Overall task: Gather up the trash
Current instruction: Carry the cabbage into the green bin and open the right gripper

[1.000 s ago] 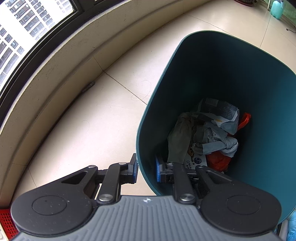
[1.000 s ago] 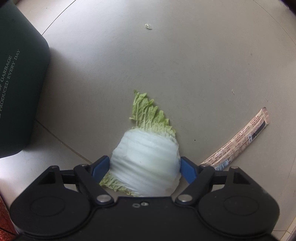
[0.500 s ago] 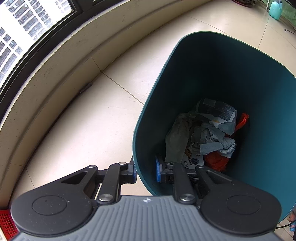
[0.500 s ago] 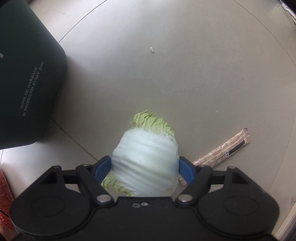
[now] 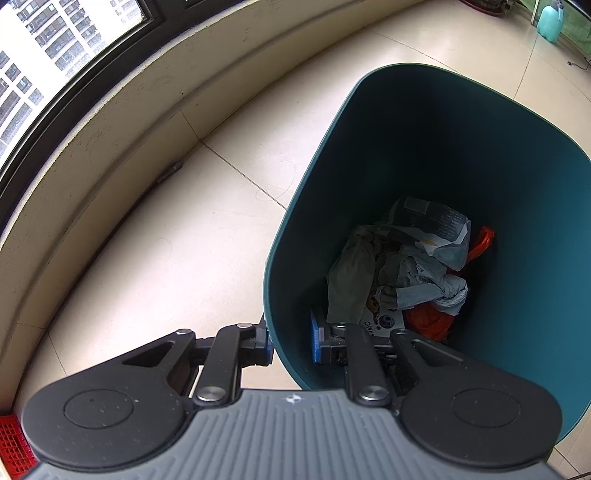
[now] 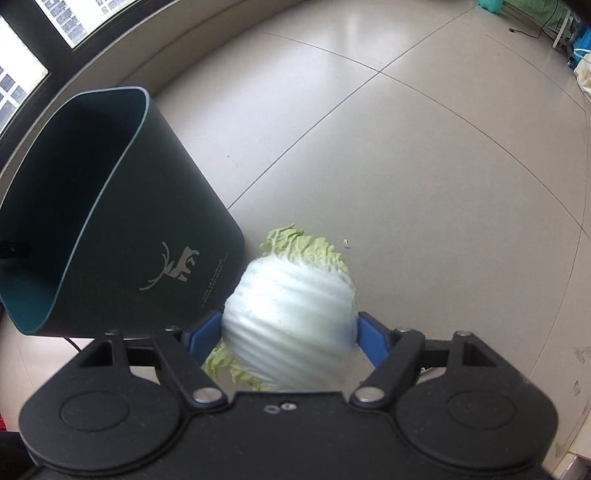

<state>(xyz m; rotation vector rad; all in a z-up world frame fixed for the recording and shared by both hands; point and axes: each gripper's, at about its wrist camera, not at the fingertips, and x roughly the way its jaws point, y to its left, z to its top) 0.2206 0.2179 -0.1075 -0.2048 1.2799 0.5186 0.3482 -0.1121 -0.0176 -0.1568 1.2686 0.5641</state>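
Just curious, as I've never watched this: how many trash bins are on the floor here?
1. The dark teal bin stands on the tiled floor near the window wall, tilted; the right camera shows that same bin. Others could be out of view.

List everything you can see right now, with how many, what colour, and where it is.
Trash bin: one, dark teal, on the floor by the window, its near rim clamped in the left tool.
Trash in the bin: a pile, grey and white crumpled wrappers with orange plastic, at the bin's bottom.
Napa cabbage piece: one, white with pale green leaf edges, between the right tool's fingers.
Floor tiles: beige, under everything.
Small scrap: one, whitish, on the floor beyond the cabbage.
Window: one, dark frame, upper left.
Jug: one, turquoise, far corner.
Left tool: black with blue pads, shut on the bin's rim.
Right tool: black with blue pads, gripping the cabbage.
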